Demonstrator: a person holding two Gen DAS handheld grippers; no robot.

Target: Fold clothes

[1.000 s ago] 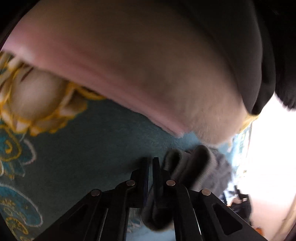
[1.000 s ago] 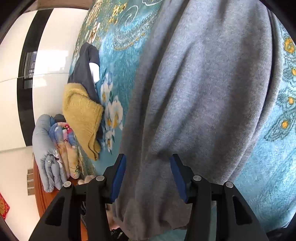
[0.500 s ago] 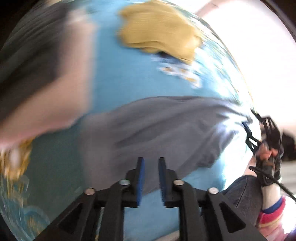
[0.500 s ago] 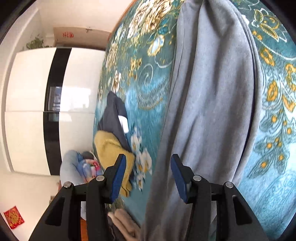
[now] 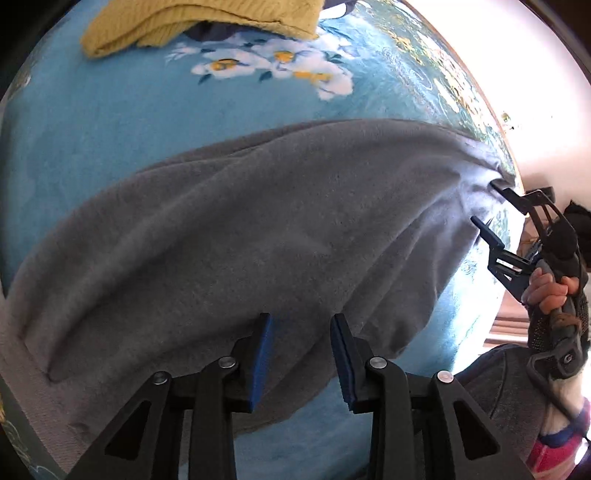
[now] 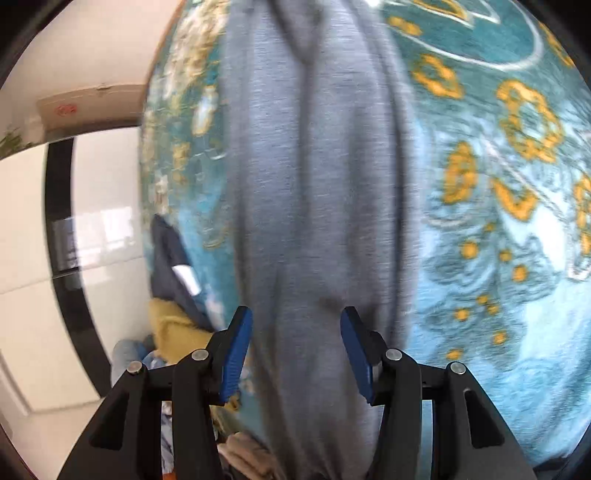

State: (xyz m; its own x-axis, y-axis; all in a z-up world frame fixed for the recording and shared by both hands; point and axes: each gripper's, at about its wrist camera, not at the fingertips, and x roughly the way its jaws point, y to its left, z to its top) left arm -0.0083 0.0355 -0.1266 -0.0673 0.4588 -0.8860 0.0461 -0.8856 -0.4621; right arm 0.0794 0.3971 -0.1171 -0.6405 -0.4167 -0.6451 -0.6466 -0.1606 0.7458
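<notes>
The right wrist view is motion-blurred, and my tools cut off the near end of the grey garment (image 5: pixel 258 229). It lies on the teal floral bedspread (image 5: pixel 92 122), its long axis running away from my right tool (image 6: pixel 295 350), whose jaws stand wide and empty. My left tool (image 5: pixel 301 354) is open over the cloth's near edge. A yellow knit (image 5: pixel 192 18) lies beyond.

Bed with teal floral blanket (image 5: pixel 92 122). Grey garment (image 5: pixel 258 229) spread lengthwise across it. Yellow knit sweater (image 5: pixel 199 18) near edge, overlapping dark navy garment (image 6: pixel 170 266) beside it.
</notes>
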